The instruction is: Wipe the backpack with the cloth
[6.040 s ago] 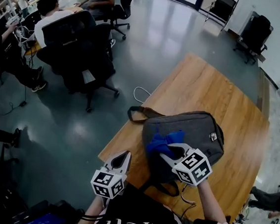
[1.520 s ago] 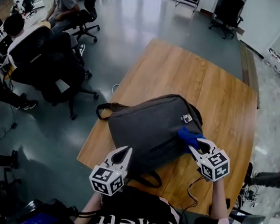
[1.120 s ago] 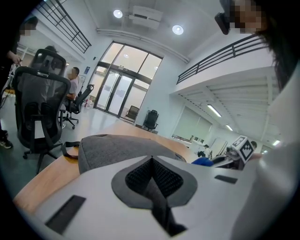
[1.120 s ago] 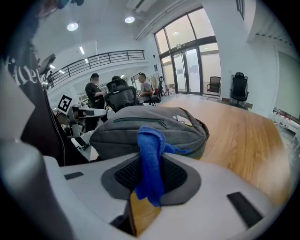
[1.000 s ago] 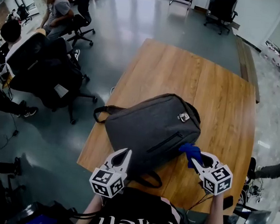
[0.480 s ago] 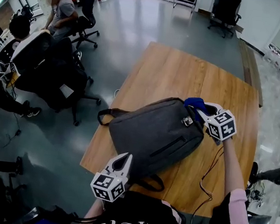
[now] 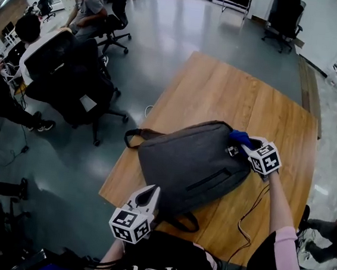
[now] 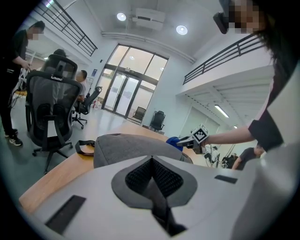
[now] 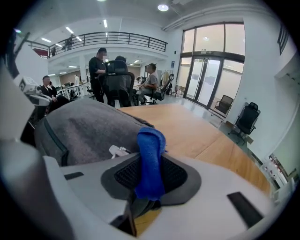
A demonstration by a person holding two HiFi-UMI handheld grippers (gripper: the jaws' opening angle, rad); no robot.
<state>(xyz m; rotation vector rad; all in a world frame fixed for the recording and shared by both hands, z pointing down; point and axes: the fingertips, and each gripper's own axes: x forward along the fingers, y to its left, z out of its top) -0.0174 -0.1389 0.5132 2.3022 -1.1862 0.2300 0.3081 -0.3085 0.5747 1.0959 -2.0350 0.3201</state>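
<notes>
Grey fabric is being shown across the middle of the wooden table (image 7: 221,89), where the backpack (image 7: 192,164) (image 8: 126,145) (image 9: 79,126) is lying flat, its carry handle (image 7: 135,135) pointing toward the table's left edge. At the far left, black office chairs (image 7: 73,73) are standing on the floor, with people seated near them. Off the table's near left corner, the left gripper (image 7: 148,193) (image 8: 151,174) is being held just short of the backpack's lower end and apart from it. Its fingers (image 8: 136,177) are being pressed pad against pad, with nothing between them. A dark shoulder strap (image 7: 180,221) is looping out from under the backpack's near end. Further right, the blue cloth (image 7: 239,137) (image 8: 173,141) (image 9: 150,159) is being pinched by the right gripper (image 7: 248,147) (image 9: 149,183), whose fingers (image 9: 176,176) are being closed down to the thickness of the fold, with a bunch of cloth standing up past the tips. The cloth is being held at the backpack's upper right corner, just beside a small white tag (image 7: 233,150) (image 9: 119,151); whether it is actually touching the fabric cannot be told. A thin cable (image 7: 247,211) is trailing from the right gripper across the table.
</notes>
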